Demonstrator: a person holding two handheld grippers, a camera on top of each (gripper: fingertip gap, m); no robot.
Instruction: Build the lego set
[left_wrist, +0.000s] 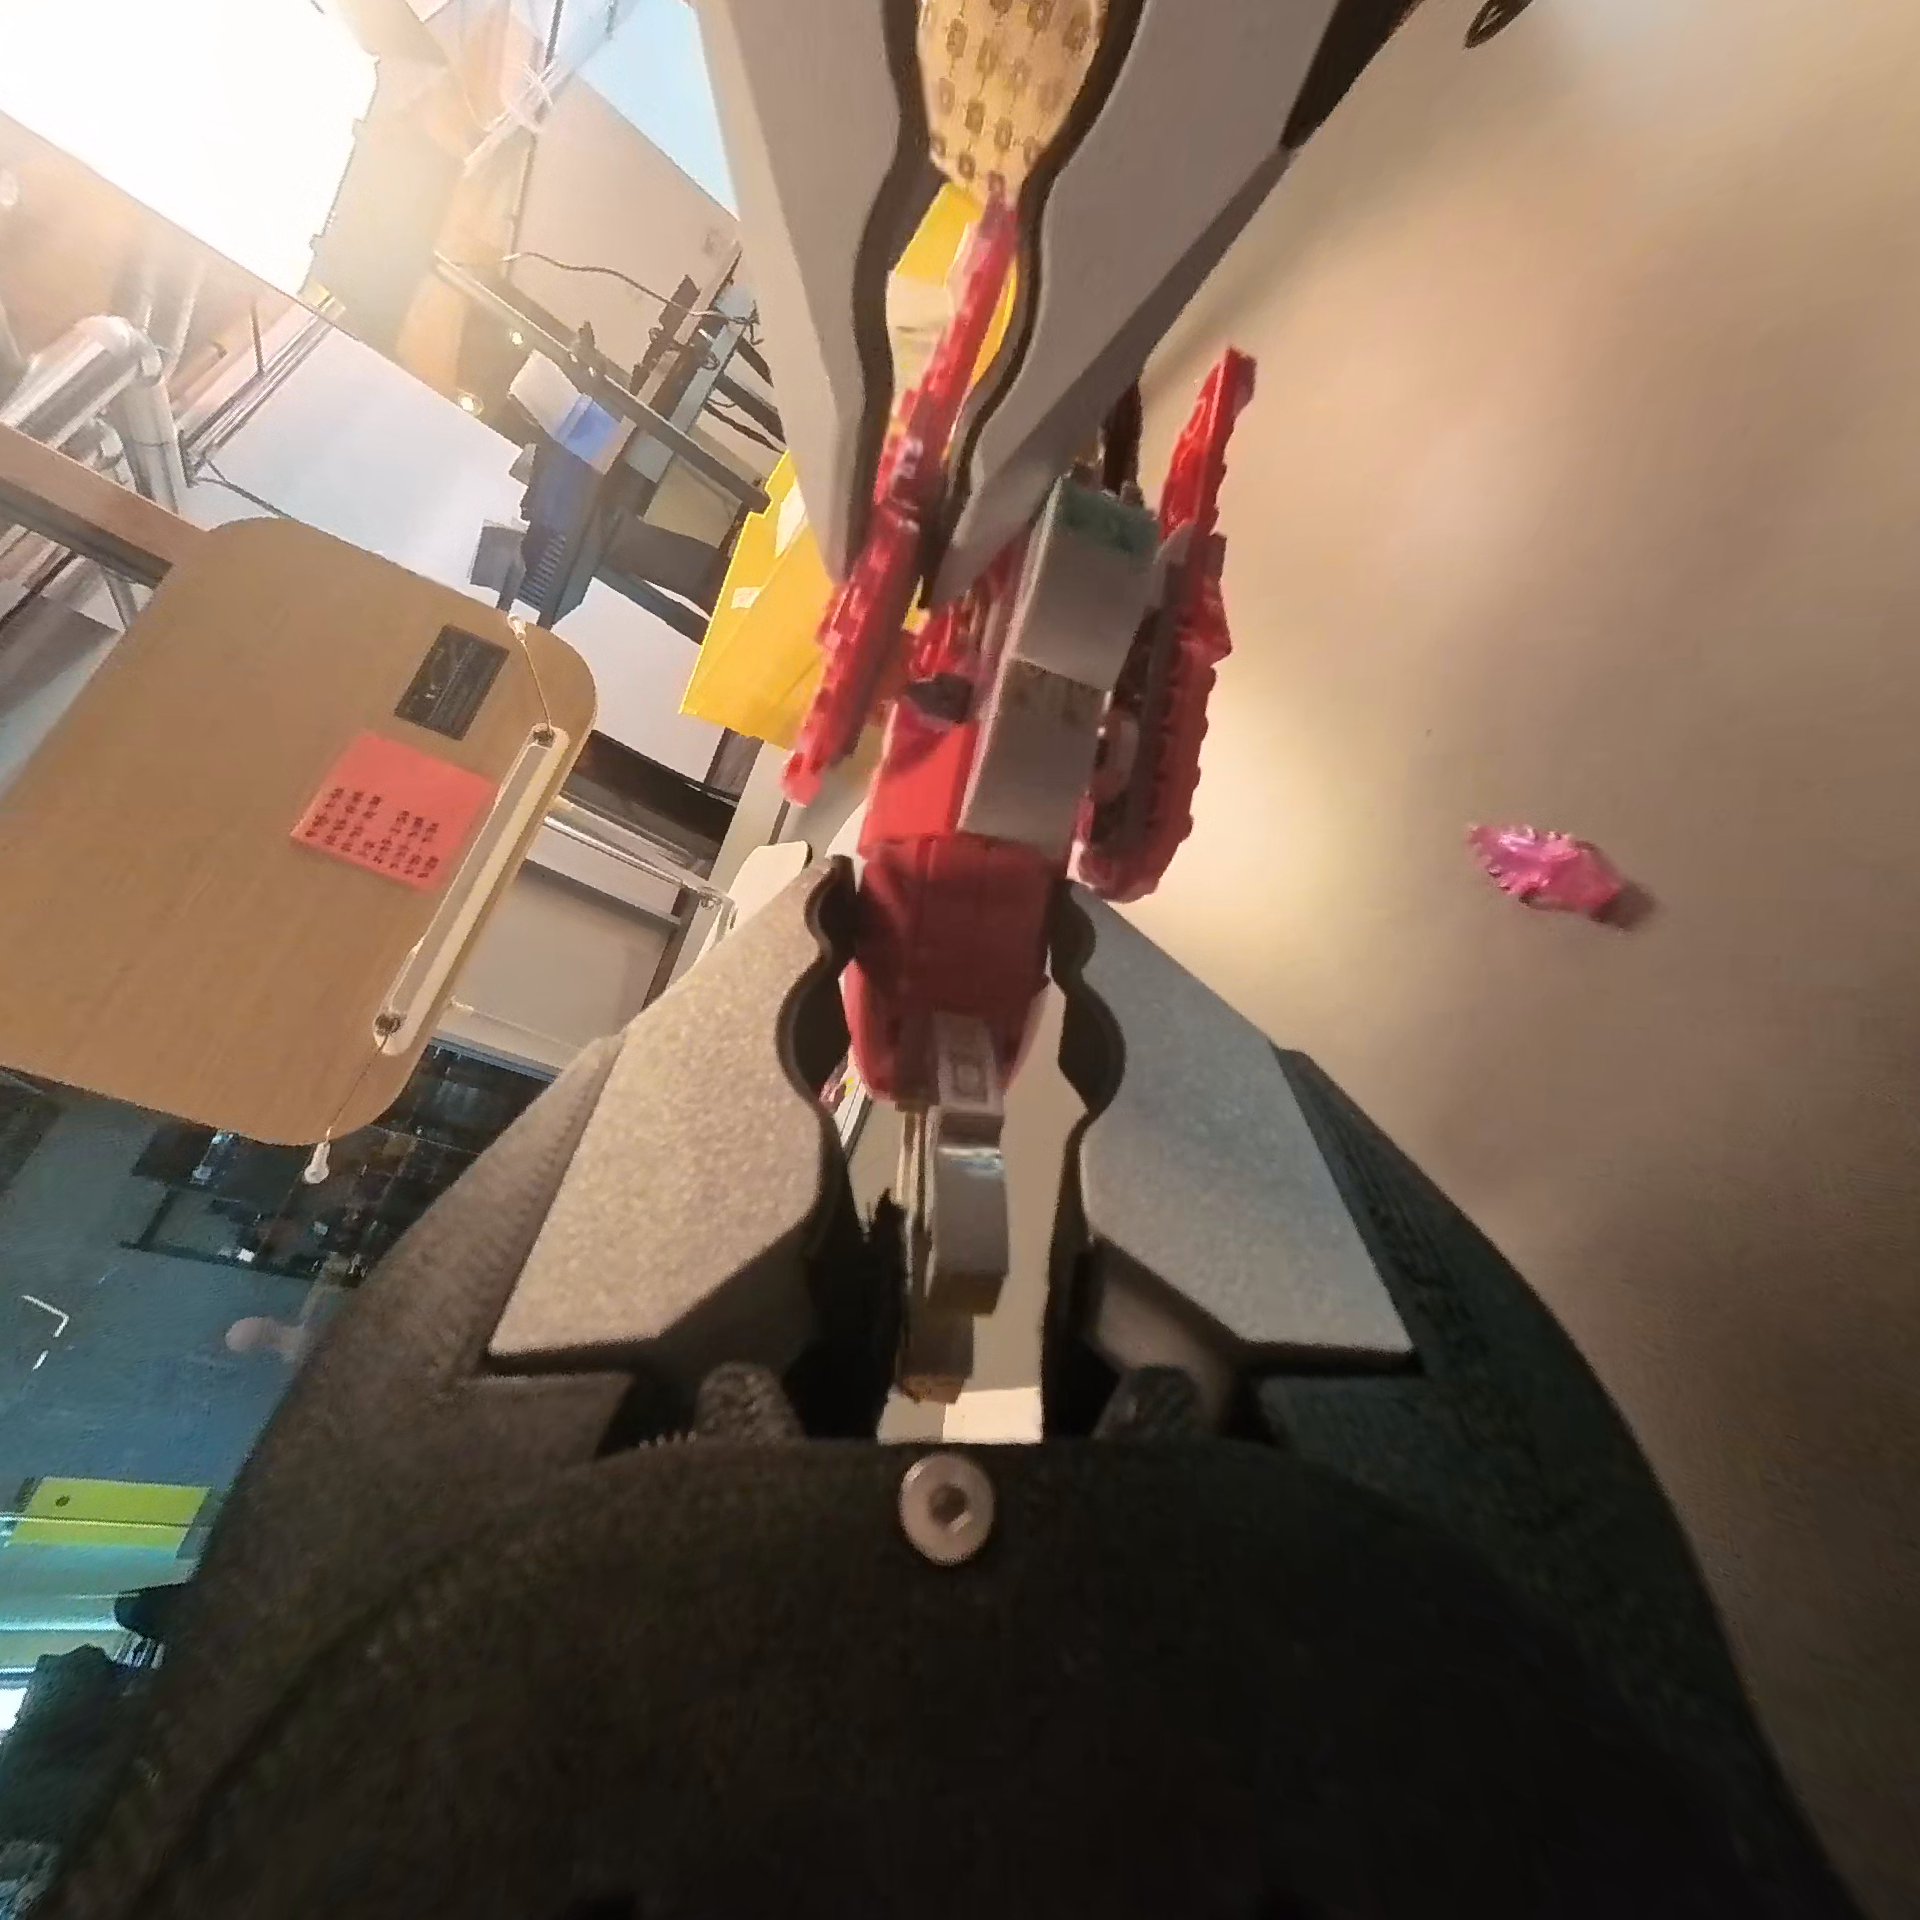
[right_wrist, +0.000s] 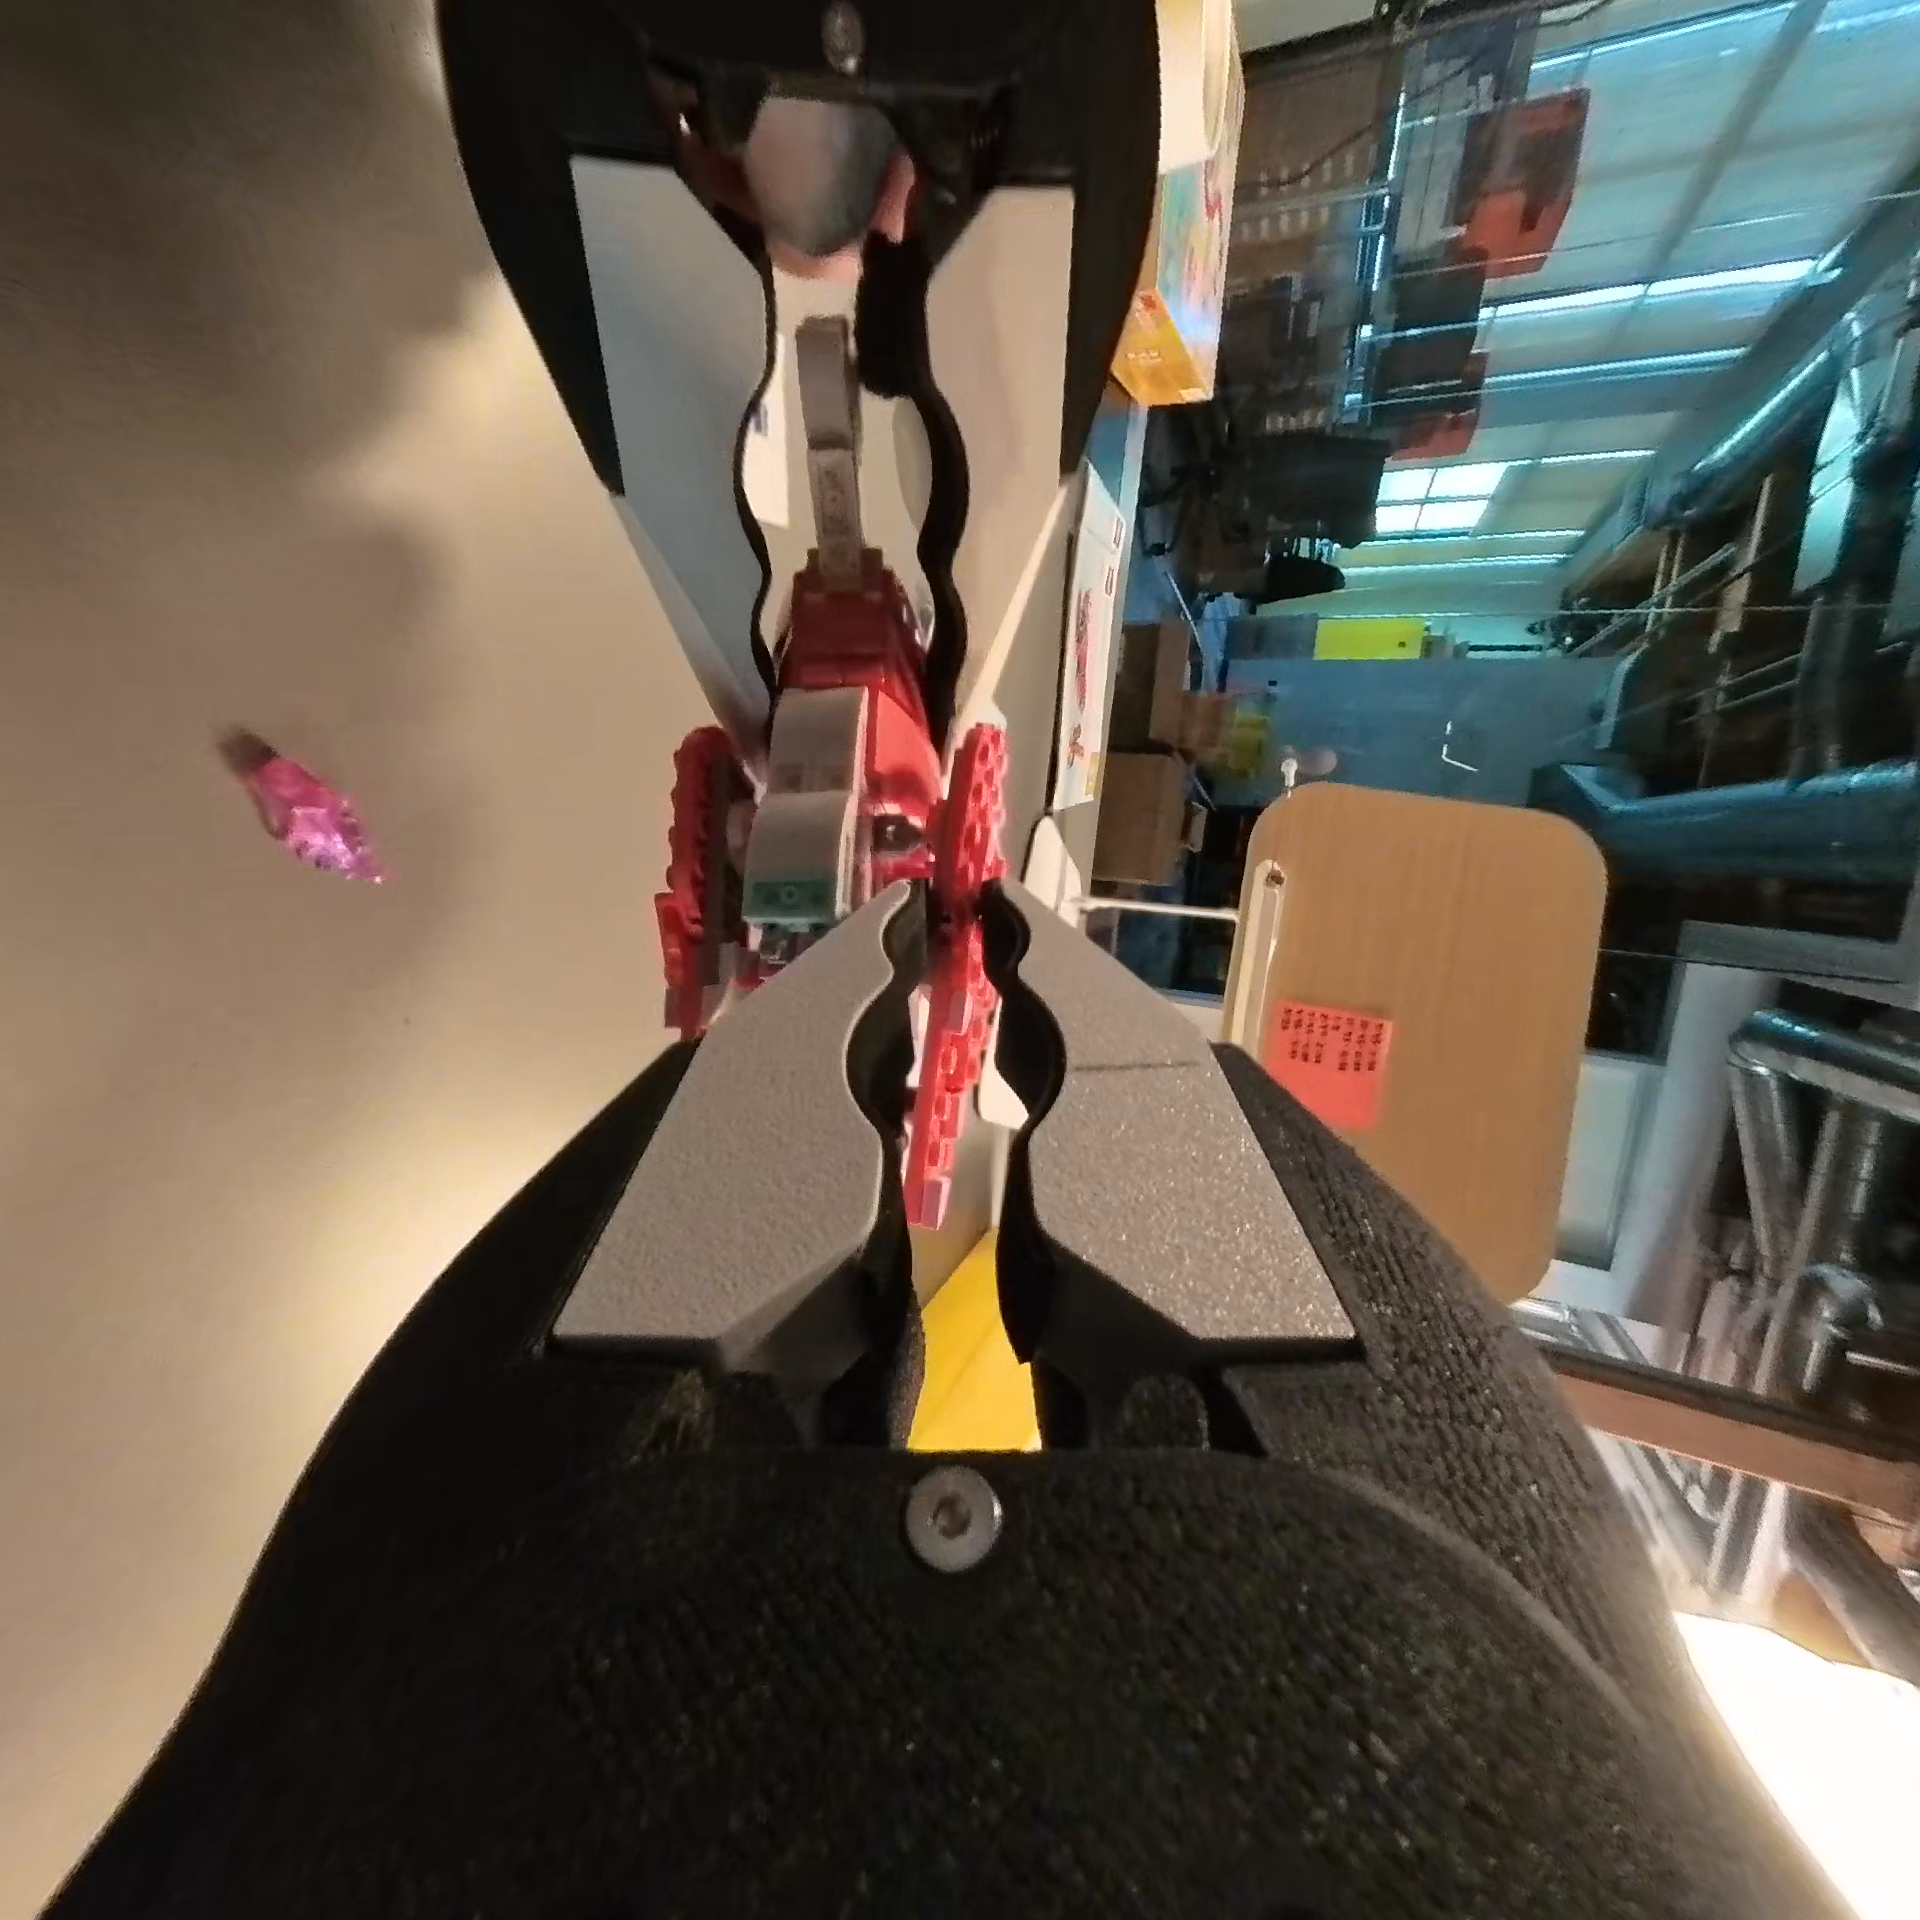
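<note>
Red brick model (left_wrist: 966, 748) held between both grippers: left gripper (left_wrist: 951, 935) fingers clamp its dark red end, right gripper (right_wrist: 951, 904) fingers pinch a thin red wing opposite, long axis running gripper to gripper above the surface (left_wrist: 1558, 520).

One red brick model (left_wrist: 940, 790), one pink piece (left_wrist: 1548, 871), two hand-held grippers.

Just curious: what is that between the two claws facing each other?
A red and grey toy brick model. The left claw grips its body, the right claw pinches a red studded wing. Both views show it.
</note>
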